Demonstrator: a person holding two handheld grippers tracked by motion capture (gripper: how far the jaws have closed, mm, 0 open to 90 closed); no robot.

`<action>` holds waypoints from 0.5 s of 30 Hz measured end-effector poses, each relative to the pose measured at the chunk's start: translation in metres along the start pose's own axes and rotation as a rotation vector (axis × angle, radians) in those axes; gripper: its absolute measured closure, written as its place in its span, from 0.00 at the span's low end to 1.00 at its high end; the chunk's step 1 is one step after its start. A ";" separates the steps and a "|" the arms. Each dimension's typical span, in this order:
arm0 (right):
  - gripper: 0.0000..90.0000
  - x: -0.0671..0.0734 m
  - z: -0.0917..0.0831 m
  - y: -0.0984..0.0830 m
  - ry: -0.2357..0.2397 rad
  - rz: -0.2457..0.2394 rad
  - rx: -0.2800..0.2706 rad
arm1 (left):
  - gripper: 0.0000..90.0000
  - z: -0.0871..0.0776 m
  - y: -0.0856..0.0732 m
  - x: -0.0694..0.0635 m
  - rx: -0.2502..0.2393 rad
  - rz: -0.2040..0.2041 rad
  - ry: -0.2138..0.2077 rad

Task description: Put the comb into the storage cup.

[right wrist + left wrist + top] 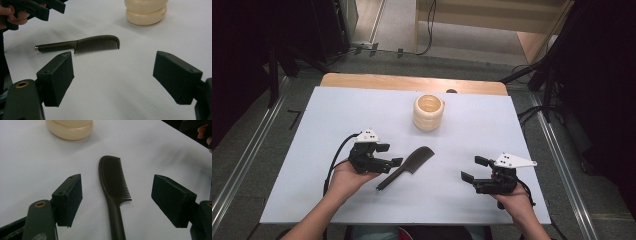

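Observation:
A dark comb (406, 166) lies flat on the white table (492, 130), handle toward the person. My left gripper (390, 155) is open just left of the comb, with nothing held. In the left gripper view the comb (113, 190) lies between the wide-apart jaws, handle nearest the camera. My right gripper (474, 168) is open at the right of the table, apart from the comb. Its own view shows the comb (82, 44) lying crosswise beyond the open jaws. A cream ribbed cup (429, 112) stands upright farther back.
The cup (70, 128) stands beyond the comb's teeth in the left gripper view. In the right gripper view it (146, 11) stands at the upper right, and the other hand's gripper (37, 8) is at the upper left. Dark stands and floor rails flank the table.

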State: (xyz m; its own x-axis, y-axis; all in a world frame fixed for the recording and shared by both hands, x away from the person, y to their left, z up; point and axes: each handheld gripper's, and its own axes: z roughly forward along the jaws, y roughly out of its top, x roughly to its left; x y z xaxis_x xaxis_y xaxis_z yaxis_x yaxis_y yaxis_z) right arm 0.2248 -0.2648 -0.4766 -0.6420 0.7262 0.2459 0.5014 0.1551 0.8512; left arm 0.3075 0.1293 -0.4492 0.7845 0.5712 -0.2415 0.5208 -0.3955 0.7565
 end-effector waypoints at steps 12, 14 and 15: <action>0.17 0.000 0.000 0.000 -0.001 0.002 0.001 | 0.29 0.001 -0.009 0.000 0.020 0.000 -0.007; 0.17 0.000 0.000 0.000 -0.001 0.000 0.000 | 0.29 0.001 -0.011 0.000 0.021 -0.002 -0.009; 0.17 0.000 0.001 0.001 0.000 0.000 0.002 | 0.29 0.001 -0.012 0.000 0.023 -0.004 -0.009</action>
State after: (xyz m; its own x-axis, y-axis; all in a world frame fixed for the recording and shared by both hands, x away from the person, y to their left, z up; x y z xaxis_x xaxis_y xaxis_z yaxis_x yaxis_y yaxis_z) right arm 0.2254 -0.2644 -0.4764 -0.6417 0.7265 0.2459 0.5026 0.1561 0.8503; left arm 0.3016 0.1328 -0.4586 0.7854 0.5665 -0.2495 0.5312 -0.4099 0.7415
